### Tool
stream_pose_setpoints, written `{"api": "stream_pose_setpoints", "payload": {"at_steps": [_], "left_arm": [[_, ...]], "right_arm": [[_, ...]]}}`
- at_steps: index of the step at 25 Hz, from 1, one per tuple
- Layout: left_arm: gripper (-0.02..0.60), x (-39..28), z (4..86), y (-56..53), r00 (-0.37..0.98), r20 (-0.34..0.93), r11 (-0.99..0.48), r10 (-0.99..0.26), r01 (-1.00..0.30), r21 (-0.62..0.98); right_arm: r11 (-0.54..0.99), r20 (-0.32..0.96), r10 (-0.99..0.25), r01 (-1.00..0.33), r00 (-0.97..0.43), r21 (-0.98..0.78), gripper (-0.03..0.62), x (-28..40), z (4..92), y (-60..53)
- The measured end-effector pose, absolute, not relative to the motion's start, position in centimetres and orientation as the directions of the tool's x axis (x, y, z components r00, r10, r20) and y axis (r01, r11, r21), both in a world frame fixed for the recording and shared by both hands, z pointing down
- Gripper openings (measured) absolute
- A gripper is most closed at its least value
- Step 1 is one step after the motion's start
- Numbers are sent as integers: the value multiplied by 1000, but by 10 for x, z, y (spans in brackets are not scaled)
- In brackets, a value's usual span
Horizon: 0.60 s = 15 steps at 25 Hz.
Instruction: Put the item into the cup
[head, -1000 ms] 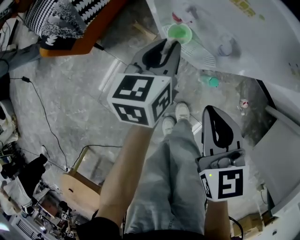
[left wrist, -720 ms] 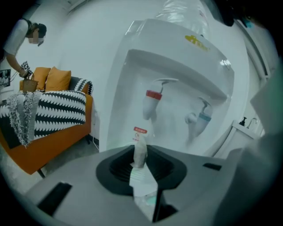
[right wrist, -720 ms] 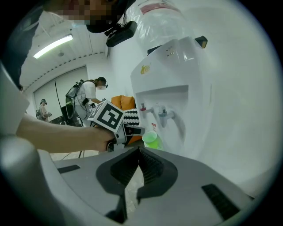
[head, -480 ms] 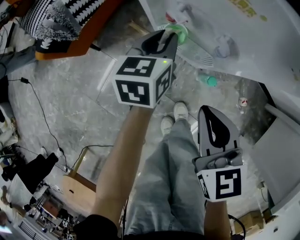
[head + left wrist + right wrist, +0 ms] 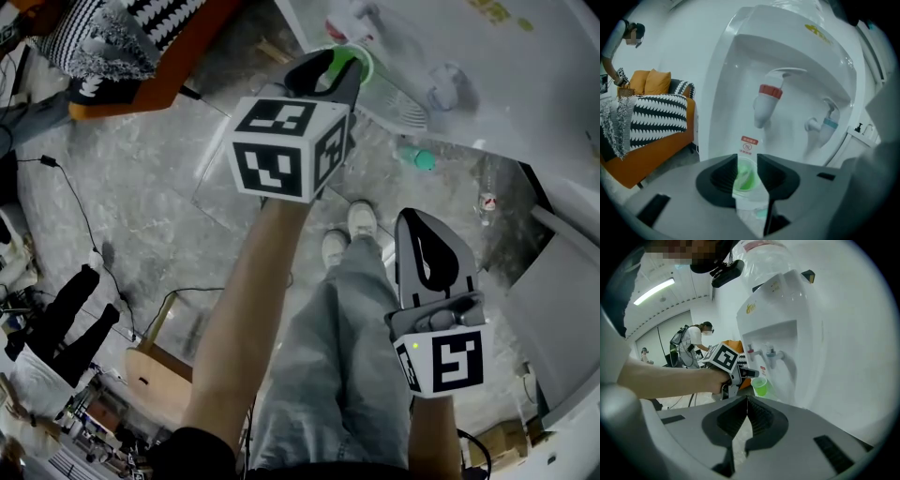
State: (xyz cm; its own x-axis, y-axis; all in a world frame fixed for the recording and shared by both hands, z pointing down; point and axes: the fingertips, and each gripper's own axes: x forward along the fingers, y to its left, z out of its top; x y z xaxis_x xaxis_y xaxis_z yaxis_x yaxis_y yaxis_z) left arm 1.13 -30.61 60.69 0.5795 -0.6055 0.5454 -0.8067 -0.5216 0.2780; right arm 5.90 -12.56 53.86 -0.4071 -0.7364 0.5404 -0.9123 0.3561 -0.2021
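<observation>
Left hand-held gripper [image 5: 747, 173], pinching cup [image 5: 743, 178], has carried it forward over the last second. Cup now sits at dispenser [image 5: 717, 93], below red tap [image 5: 768, 101]. Right hand-held gripper [image 5: 746, 420] pressed together, empty, hangs low. Filling looks next.

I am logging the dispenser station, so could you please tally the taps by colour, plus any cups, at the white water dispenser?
red-collared white tap: 1
blue-collared white tap: 1
translucent green plastic cup: 1
Total: 3

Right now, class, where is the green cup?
The cup is top centre in the head view, held in the left gripper, below the dispenser's red tap.
</observation>
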Motion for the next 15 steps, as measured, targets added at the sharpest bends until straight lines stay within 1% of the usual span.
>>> {"api": "stream_pose_setpoints", "payload": {"at_steps": [2,8,12,15], "left_arm": [[115,11,606,-305,582,539,-519,-608,-806,285],[111,5,598,-303,574,513,-498,-638,-816,294],[40,-1,590,-296,574,494,-490,-654,-818,301],[21,-12,579,-282,570,470,-479,-674,-821,310]], "right_arm": [[353,542,-736,-913,-406,-205,11,61,540,-125],[350,545,-734,-913,-405,-207,11,64,540,-125],[354,530,-739,-909,-417,-222,11,63,538,-128],[367,509,-744,-902,-432,-227,11,59,534,-131]]}}
